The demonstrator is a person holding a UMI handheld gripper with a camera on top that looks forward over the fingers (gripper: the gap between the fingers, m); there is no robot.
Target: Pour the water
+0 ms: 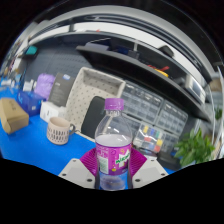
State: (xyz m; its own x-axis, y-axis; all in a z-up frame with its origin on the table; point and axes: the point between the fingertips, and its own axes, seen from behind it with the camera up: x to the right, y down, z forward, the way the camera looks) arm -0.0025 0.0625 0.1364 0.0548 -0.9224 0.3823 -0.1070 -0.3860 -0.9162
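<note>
Bottle (113,145) gripped upright in the jaws, cup (60,130) beyond.

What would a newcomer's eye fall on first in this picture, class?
First, the clear water bottle with its purple cap and pink label, upright between the fingers, which press on it from both sides. Next, the bright blue table beneath, with a small ribbed white cup left of the bottle.

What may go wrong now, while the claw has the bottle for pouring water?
1. The claw grips the water bottle low, at its label, so the tall bottle could tip or slip when tilted.
2. The purple cap seems still on; it probably must come off before pouring.
3. The small white cup stands well off on the blue table, so water may spill in transit.
</note>
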